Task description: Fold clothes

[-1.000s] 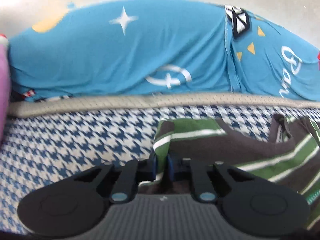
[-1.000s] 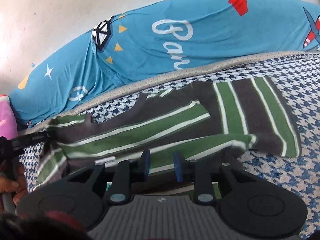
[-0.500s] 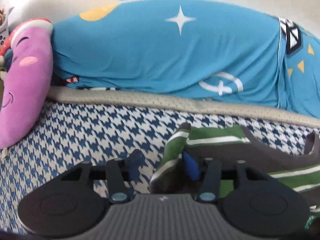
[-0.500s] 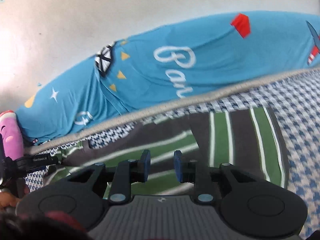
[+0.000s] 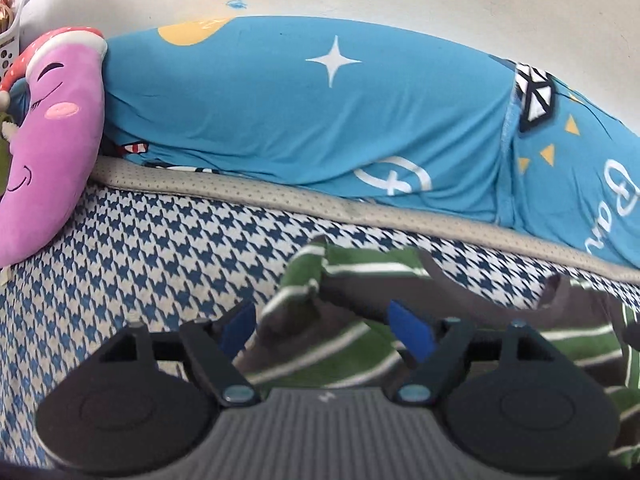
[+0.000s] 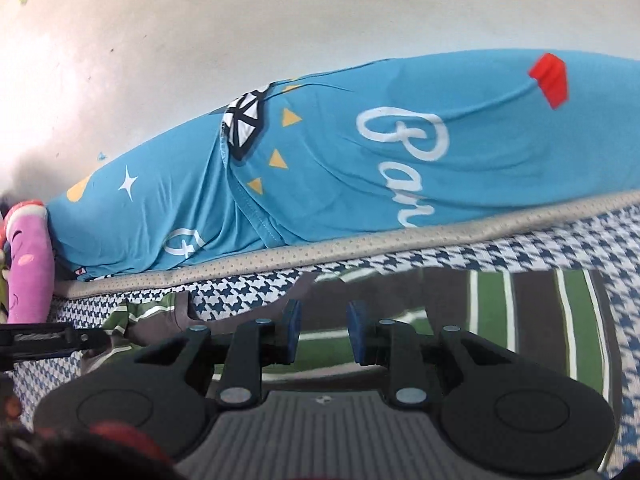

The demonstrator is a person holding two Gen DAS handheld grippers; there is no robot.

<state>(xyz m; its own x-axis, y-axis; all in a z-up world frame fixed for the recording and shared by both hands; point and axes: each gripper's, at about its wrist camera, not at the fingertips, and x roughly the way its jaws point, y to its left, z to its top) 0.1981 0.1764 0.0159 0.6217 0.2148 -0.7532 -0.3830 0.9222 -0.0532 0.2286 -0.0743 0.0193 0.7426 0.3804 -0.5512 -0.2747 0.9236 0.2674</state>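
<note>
A green, brown and white striped garment [image 5: 360,344] lies flat on the blue-and-white houndstooth sheet [image 5: 140,248]. My left gripper [image 5: 324,328] stands wide open just over the garment's left corner, and the cloth lies loose under the gap. In the right wrist view the same garment [image 6: 520,312] stretches from left to right beneath my right gripper [image 6: 326,332]. That gripper is open by a small gap, with nothing pinched between its blue pads. The left gripper [image 6: 48,338] shows there as a black bar at the far left.
A long blue printed cushion [image 5: 320,120] lies along the white wall behind a beige mattress edge [image 5: 360,208]. A pink plush moon [image 5: 48,140] leans at the far left. Bare houndstooth sheet spreads left of the garment.
The left gripper was shut on the garment's corner; it has opened wide, let the cloth drop and swung left. The right gripper has tilted up, its gap unchanged.
</note>
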